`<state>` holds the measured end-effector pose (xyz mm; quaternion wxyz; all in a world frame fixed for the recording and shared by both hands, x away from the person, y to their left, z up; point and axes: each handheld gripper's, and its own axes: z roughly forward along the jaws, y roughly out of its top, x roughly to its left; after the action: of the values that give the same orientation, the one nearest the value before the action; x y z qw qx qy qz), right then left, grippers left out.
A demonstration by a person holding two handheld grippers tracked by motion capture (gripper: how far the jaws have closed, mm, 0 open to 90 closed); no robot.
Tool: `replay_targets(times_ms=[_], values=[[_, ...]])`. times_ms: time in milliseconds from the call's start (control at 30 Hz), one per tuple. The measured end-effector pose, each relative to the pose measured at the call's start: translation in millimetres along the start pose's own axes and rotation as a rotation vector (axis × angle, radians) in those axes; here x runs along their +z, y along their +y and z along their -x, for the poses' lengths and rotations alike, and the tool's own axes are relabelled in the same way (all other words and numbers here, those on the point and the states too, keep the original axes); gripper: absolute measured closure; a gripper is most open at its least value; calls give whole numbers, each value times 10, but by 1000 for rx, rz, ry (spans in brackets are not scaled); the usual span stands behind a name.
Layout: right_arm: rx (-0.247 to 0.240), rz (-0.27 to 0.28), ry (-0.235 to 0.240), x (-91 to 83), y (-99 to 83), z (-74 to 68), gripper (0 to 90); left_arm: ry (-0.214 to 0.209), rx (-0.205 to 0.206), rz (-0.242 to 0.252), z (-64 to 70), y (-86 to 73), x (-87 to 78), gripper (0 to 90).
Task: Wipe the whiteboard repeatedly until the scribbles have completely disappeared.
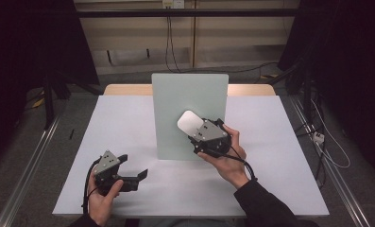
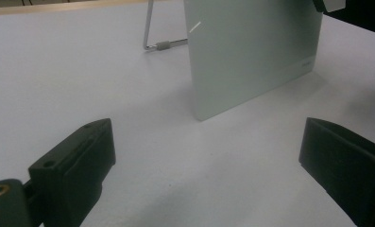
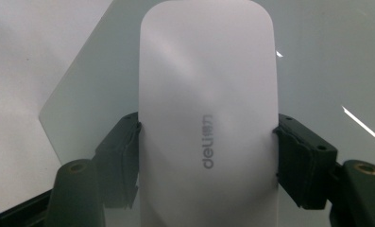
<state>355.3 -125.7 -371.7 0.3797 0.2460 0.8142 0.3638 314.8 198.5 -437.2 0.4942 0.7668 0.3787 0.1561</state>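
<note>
Here the right gripper (image 1: 200,131) clamps the eraser (image 3: 207,118) by its long sides, flat against the board (image 1: 175,101), likely so it can wipe. The left gripper (image 1: 131,168), jaws wide apart and empty, rests low before the board on the table (image 1: 119,123).

High view: fixed above the near edge, facing forward and down, far enough back to take in the whole table (image 1: 128,118), the upright board (image 1: 190,113) at its middle and both hands. Left gripper view: low over the tabletop at near left, looking between its jaws toward the board (image 2: 251,56), which stands a little way off. Right gripper view: raised, right up against the board (image 3: 95,94), a white mouse (image 3: 206,109) close before the lens; all three views share the board.
</note>
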Motion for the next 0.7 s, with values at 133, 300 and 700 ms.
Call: replay_targets(times_ms=[133, 300, 700], values=[[-24, -12, 23, 54, -16, -107, 313, 1, -1, -1, 0, -1, 1, 43], [-53, -41, 90, 168, -89, -339, 313, 1, 0, 0, 0, 0, -1, 43], [-106, -88, 185, 324, -219, -657, 313, -1, 2, 0, -2, 3, -2, 43]])
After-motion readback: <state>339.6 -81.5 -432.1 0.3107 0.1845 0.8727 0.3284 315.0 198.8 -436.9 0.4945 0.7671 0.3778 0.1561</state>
